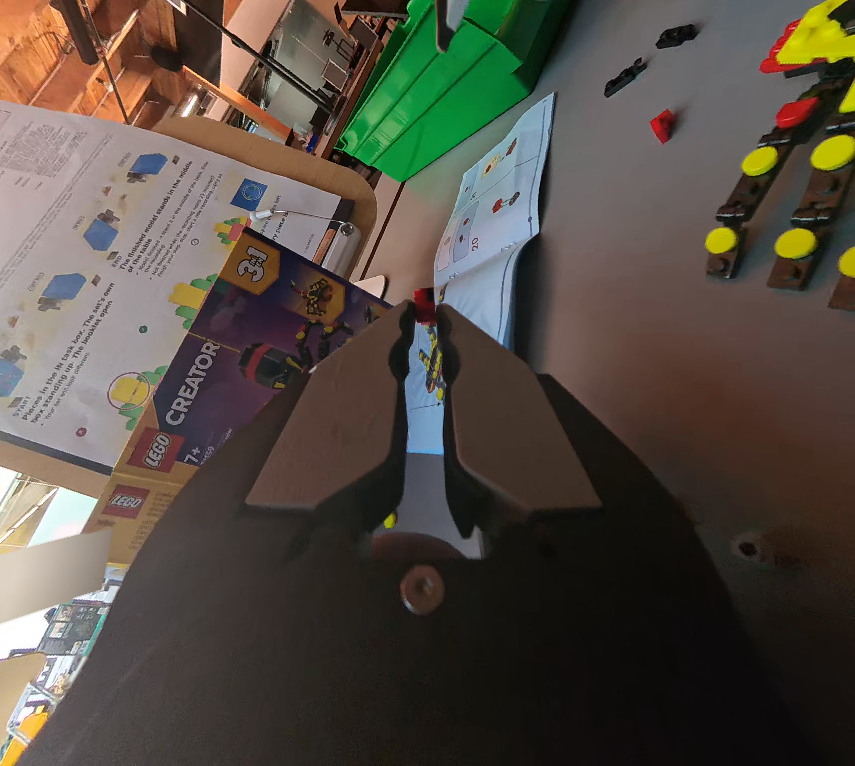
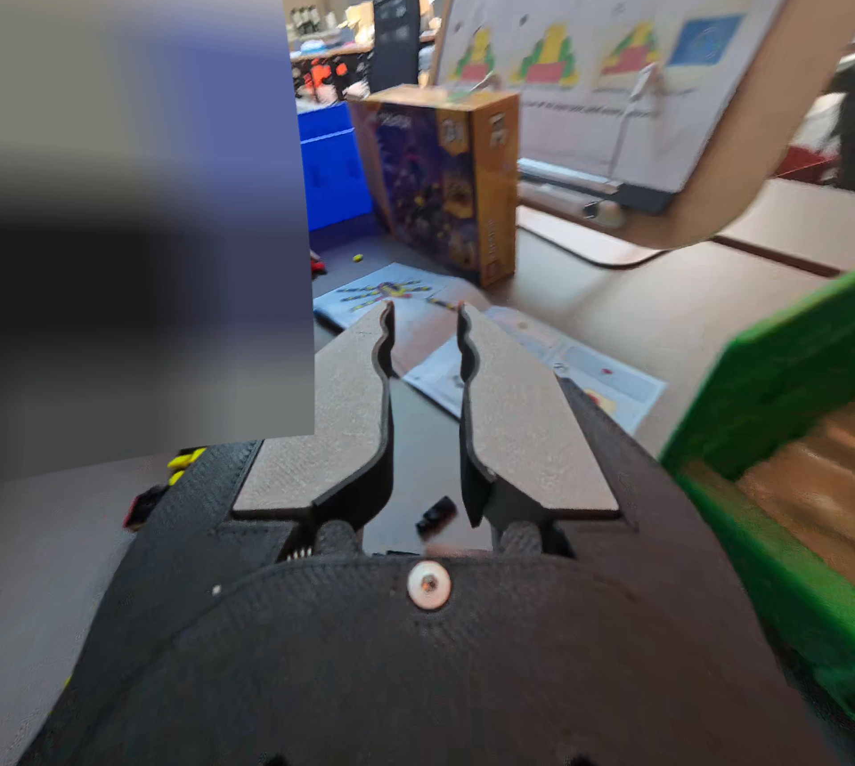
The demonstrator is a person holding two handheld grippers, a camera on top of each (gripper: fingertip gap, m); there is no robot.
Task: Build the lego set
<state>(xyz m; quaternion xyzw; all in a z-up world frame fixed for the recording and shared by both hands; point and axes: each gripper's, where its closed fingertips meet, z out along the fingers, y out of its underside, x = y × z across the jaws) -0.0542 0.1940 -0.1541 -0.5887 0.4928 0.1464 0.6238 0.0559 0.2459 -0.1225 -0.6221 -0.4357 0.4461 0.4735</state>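
My left gripper [image 1: 424, 313] is shut on a small red brick [image 1: 423, 302] held at its tips, above the open instruction booklet [image 1: 502, 207]. The part-built model [image 1: 805, 170], with brown legs, yellow round studs and a yellow and red body, lies on the grey table at the right. Two black pieces [image 1: 675, 36] [image 1: 624, 78] and a loose red piece [image 1: 662, 125] lie near it. My right gripper [image 2: 424, 309] is open and empty, pointing over the booklet [image 2: 532, 369]. A small black piece [image 2: 436, 512] shows on the table between its fingers.
The set's purple and yellow box [image 1: 217, 378] [image 2: 444, 184] stands by a clipboard stand with an instruction sheet [image 1: 115, 244]. A green bin [image 1: 444, 87] [image 2: 763, 443] is at the table's edge. A blue bin [image 2: 331, 165] stands behind the box.
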